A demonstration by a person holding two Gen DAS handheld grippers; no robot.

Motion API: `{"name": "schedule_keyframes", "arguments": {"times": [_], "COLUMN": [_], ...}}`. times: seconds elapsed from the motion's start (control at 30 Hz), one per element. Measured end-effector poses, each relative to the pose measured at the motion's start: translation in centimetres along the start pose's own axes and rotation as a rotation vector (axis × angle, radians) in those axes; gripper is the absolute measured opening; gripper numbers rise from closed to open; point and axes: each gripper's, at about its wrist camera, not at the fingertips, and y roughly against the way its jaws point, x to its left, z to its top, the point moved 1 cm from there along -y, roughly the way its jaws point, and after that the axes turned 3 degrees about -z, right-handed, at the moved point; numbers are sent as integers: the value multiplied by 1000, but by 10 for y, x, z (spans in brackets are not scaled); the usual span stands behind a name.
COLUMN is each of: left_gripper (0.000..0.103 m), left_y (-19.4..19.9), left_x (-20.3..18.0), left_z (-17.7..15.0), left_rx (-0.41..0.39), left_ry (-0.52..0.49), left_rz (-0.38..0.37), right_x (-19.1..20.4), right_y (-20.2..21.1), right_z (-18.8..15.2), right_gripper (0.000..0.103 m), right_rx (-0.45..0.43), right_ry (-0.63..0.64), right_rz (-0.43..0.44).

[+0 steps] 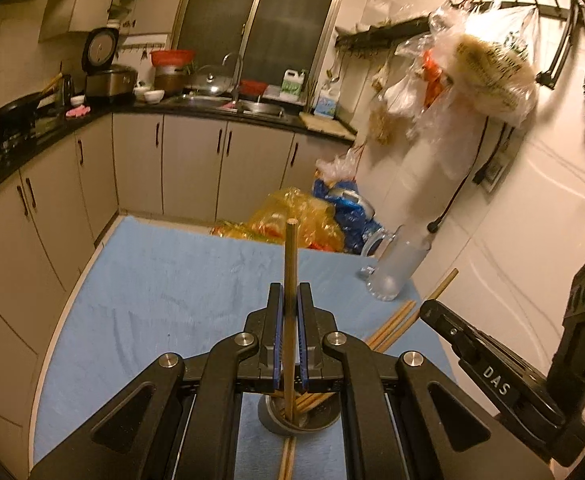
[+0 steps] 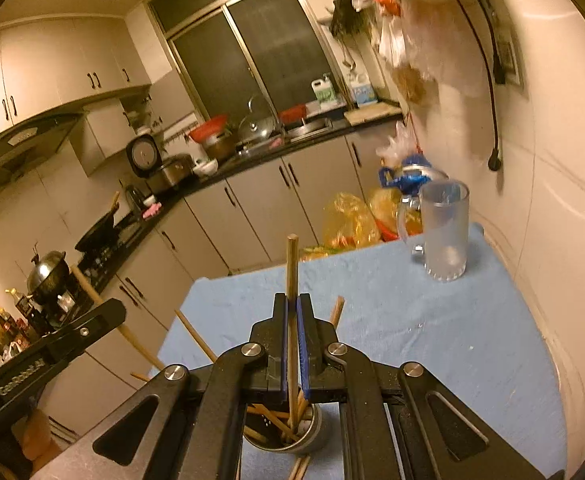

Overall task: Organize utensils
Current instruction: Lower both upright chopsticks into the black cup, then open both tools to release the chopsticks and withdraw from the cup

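Note:
My left gripper (image 1: 290, 300) is shut on a wooden chopstick (image 1: 290, 256) that stands upright, its lower end in a round metal holder (image 1: 292, 426) on the blue cloth. My right gripper (image 2: 292, 308) is shut on another upright chopstick (image 2: 291, 264), its lower end in the same metal holder (image 2: 312, 438), which holds several chopsticks leaning outward. More chopsticks (image 1: 408, 314) lean out of the holder to the right in the left wrist view. The right gripper's body (image 1: 512, 376) shows at the right of the left wrist view, the left gripper's body (image 2: 52, 352) at the left of the right wrist view.
A frosted glass mug (image 1: 396, 268) (image 2: 444, 232) stands at the far right of the blue cloth (image 1: 152, 288), near the tiled wall. Plastic bags (image 1: 304, 220) lie beyond the table's far edge. Kitchen cabinets and a sink run along the back.

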Motion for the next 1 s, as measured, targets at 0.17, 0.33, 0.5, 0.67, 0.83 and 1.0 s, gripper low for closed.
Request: {"name": "schedule_keyframes", "arguments": {"times": [0.17,0.33,0.5,0.67,0.83,1.0], "left_gripper": [7,31,33,39,42,42], "left_y": [-10,2,31,64,79,58], "left_x": [7,10,12,27,55,105], "left_z": [-7,-9,-14,-36,-85,-150], "left_rx": [24,0,-57,-107,-96,51], "left_ry": [11,15,-4,7,18,131], "left_rz": [17,18,32,63,134,170], "right_x": [0,-6,-15,-28,-39,-45], "right_y": [-10,-1,20,40,36,13], "right_z": [-6,-5,-10,-33,-79,-135], "right_gripper": [6,7,13,22,27,26], "right_rx": [33,23,-8,-18,52,171], "right_ry": [6,-17,-45,-70,-71,-73], "right_rz": [-3,6,10,14,-11,5]}}
